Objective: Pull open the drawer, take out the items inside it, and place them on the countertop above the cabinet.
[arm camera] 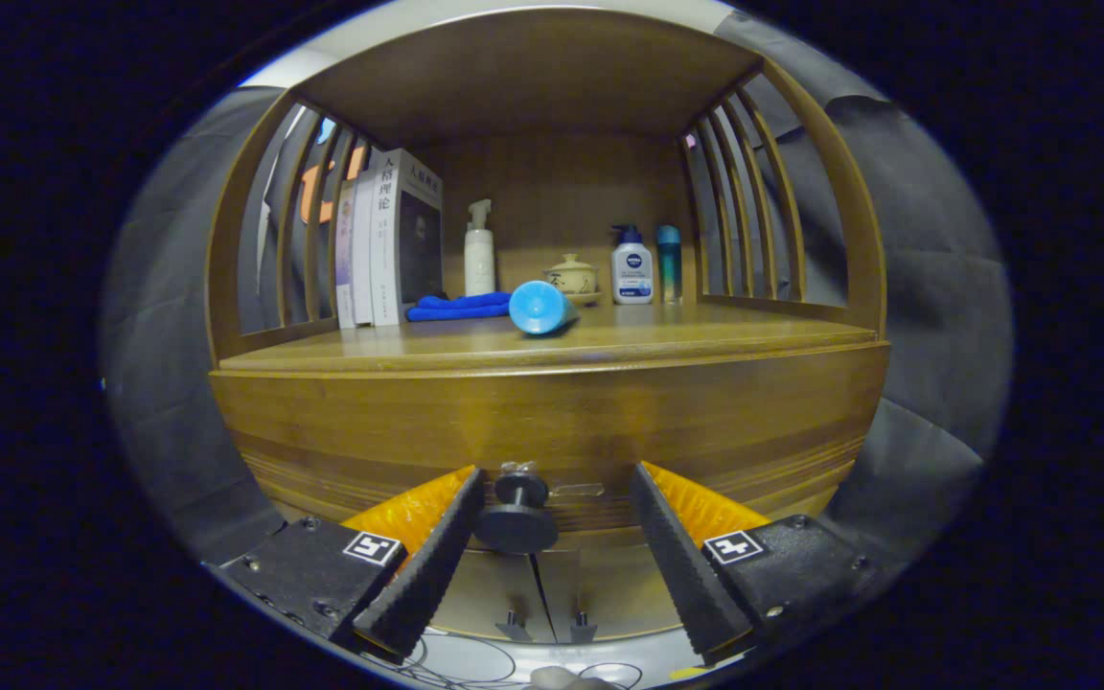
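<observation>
A wooden cabinet faces me, its drawer front [552, 422] shut flat under the countertop [552, 347]. A dark round drawer knob [517, 516] juts out from the drawer front. My gripper [554, 487] is open, and the knob sits between the fingers, close to the left finger [437, 556] and well apart from the right finger [677, 556]. On the countertop a blue cylinder [540, 308] lies on its side with its round end toward me. The drawer's inside is hidden.
At the back of the countertop stand several books [389, 240], a folded blue cloth [458, 307], a white pump bottle [479, 251], a small lidded pot [571, 276], a white-and-blue bottle [632, 268] and a teal bottle [670, 261]. Slatted wooden sides enclose it. Two cupboard doors with small handles [548, 628] are below.
</observation>
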The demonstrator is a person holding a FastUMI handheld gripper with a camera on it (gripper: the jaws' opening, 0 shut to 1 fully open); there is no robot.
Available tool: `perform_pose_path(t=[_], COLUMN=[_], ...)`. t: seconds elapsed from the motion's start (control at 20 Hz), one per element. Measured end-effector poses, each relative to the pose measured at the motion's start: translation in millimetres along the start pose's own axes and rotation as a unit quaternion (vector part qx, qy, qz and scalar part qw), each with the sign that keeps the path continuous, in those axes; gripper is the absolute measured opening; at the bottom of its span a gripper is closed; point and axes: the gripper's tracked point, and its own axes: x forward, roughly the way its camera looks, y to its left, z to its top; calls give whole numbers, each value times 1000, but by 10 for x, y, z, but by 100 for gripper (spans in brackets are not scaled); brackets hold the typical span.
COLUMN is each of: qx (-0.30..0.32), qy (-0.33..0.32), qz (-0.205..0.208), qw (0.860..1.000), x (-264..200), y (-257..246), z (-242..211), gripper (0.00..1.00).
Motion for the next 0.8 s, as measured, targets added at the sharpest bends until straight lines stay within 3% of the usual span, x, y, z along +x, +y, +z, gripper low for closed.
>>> perform_pose_path(t=[0.45, 0.8], qx=[11, -8], qy=[-40, -67], qz=[19, 0], qw=[999, 998], x=[31, -76], y=[32, -101], z=[121, 191], gripper=[99, 98])
